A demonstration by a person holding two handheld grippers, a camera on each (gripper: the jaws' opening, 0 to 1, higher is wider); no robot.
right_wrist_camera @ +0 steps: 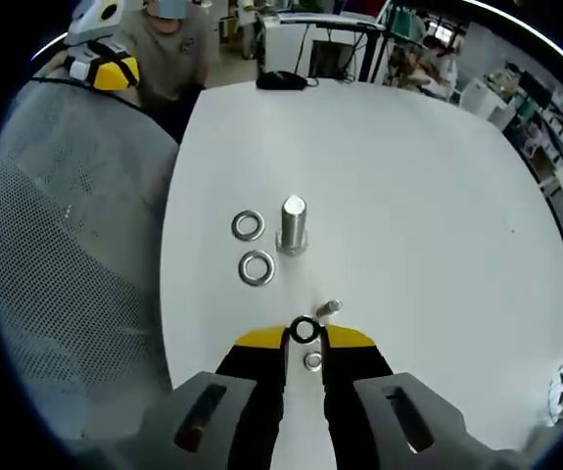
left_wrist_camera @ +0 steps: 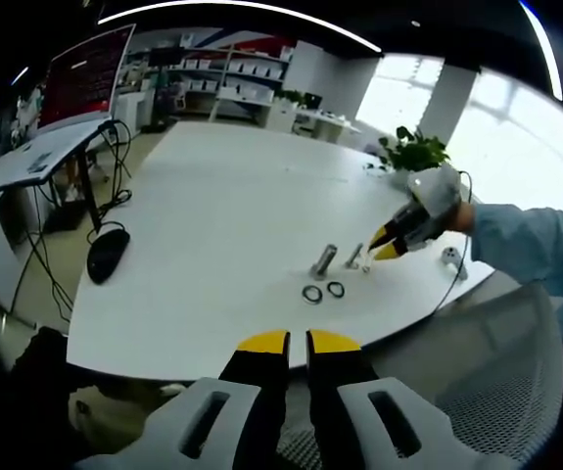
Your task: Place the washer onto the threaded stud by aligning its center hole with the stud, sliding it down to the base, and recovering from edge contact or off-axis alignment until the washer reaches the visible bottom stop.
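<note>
A small washer [right_wrist_camera: 304,330] is being pinched between the tips of the right gripper [right_wrist_camera: 305,338], its hole facing the camera in the right gripper view. The jaws are nearly together, closed on the washer's rim. The gripper is low over the white table [right_wrist_camera: 408,196], on the near side of the threaded stud [right_wrist_camera: 293,224] and apart from it.

Landmark taken: the stud, standing upright. Two larger washers [right_wrist_camera: 248,225] [right_wrist_camera: 257,266] are lying flat just beside it, on its left and near-left as seen in the right gripper view. A shorter bolt [right_wrist_camera: 327,308] is lying between the stud and the gripper tips, and a small nut-like piece [right_wrist_camera: 312,360] is showing between the jaws below the washer; whether it is being touched cannot be told.

Judged step: the washer is being carried to the stud. For a good placement it is best brought level, hole centred over the stud top, then lowered straight; on catching the thread edge, it is best lifted slightly and re-centred rather than forced.

The left gripper [left_wrist_camera: 298,341] is being held back from the stud at the table's near edge, jaws almost together with a thin gap, nothing between them.
</note>
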